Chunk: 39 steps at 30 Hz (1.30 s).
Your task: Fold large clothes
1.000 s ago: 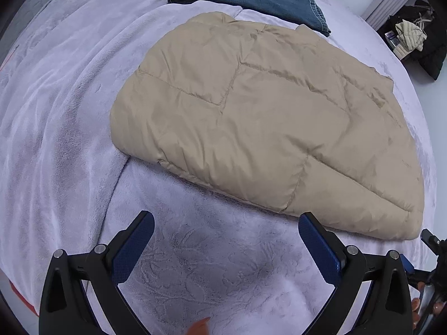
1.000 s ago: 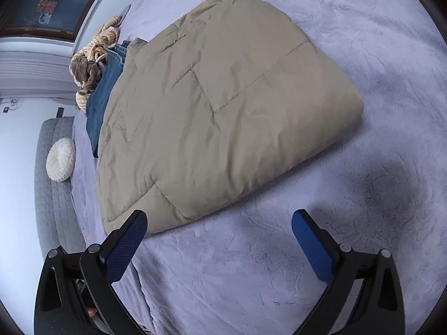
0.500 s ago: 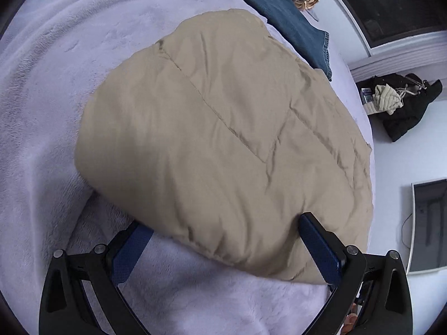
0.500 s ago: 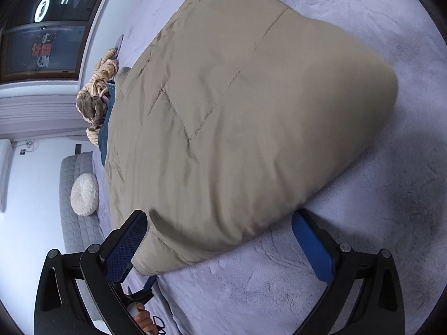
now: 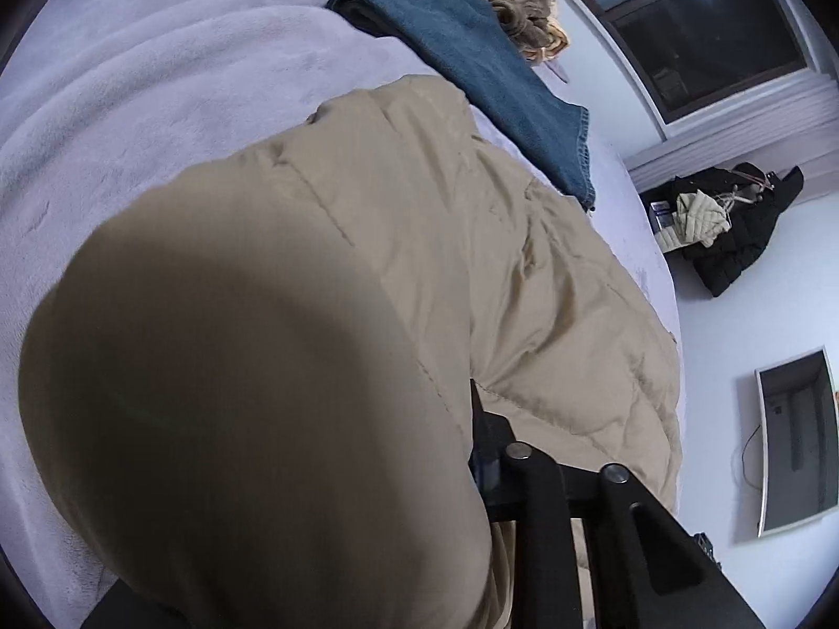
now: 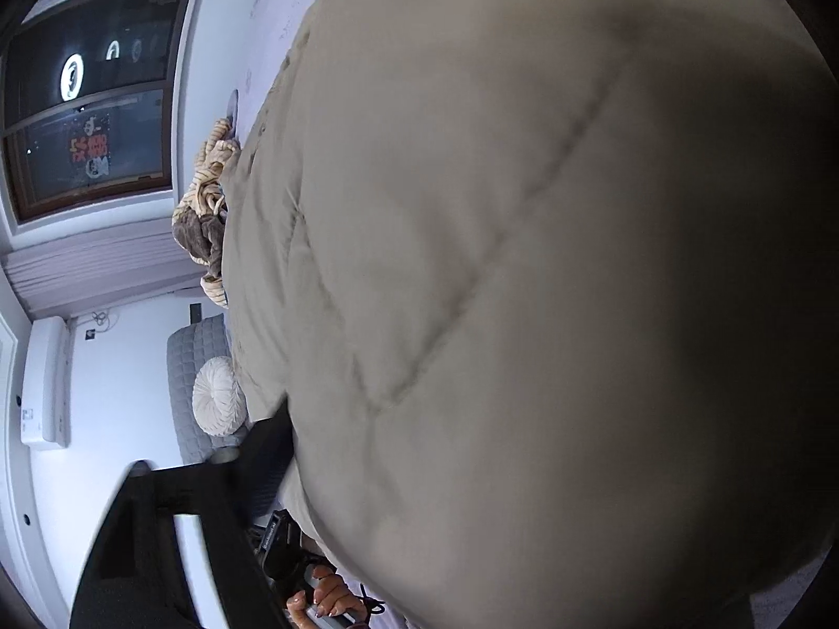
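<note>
A folded beige quilted jacket (image 5: 325, 314) lies on the lavender bed cover (image 5: 131, 94). In the left wrist view its near edge bulges up against the lens and hides my left gripper's fingertips; only the black arm of the right finger (image 5: 529, 492) shows. In the right wrist view the jacket (image 6: 524, 288) fills almost the whole frame and covers my right gripper; only the black arm of the left finger (image 6: 210, 487) shows. Whether either gripper is closed on the fabric is hidden.
Folded blue jeans (image 5: 487, 68) and a tan and brown knit garment (image 5: 519, 15) lie at the bed's far side. A dark pile of clothes (image 5: 729, 230) sits against the wall. A grey headboard with a round white cushion (image 6: 217, 396) stands at the bed's end.
Both grippers have pushed forward into the jacket's near edge. The jacket now covers the blue finger pads and fills both views, and its edge has bulged upward.
</note>
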Available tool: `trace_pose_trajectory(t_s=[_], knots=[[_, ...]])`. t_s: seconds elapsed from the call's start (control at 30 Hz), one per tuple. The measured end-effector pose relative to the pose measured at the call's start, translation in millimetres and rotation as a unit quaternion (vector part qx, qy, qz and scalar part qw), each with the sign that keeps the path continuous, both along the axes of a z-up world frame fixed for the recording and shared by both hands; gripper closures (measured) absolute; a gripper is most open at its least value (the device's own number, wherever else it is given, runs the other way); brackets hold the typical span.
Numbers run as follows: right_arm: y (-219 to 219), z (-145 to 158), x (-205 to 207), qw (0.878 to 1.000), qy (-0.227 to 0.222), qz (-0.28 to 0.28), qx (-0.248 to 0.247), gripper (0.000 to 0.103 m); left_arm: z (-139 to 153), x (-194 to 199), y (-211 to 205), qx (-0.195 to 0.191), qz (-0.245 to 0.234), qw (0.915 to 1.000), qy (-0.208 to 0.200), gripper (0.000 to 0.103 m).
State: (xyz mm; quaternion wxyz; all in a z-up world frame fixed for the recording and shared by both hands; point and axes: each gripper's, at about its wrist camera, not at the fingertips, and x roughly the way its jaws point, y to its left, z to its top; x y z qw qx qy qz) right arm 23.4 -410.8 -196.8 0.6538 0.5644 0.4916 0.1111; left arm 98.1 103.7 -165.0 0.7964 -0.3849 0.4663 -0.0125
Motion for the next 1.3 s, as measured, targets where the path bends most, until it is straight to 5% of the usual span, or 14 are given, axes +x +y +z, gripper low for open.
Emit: trace_pose_trajectory(t_s=[0.17,0.57,0.97,1.13,1.3], knots=[[4,19,-11,1.0,-0.022,-0.005,-0.014,0.078,36,-10,-7,0.053,-0.033,0.9976,-0.029,0.085],[15,60,-98,0.997,-0.03,0.003,-0.067,0.08,75,-107,5,0.077,-0.112,0.9898,-0.044,0.085],[8,61,-196,0.998,0.012,0.034,-0.061,0.08,64,-248,0,0.062,-0.102,0.9927,0.02,0.085],[6,58,-205,0.992,0.049,0.066,-0.092,0.069,45,-285,7,0.103,-0.066,0.9879,0.096,0.057],[4,72,-203,0.986,0.049,0.088,-0.131,0.061,64,-312,23,0.147,-0.041,0.9824,0.108,0.057]])
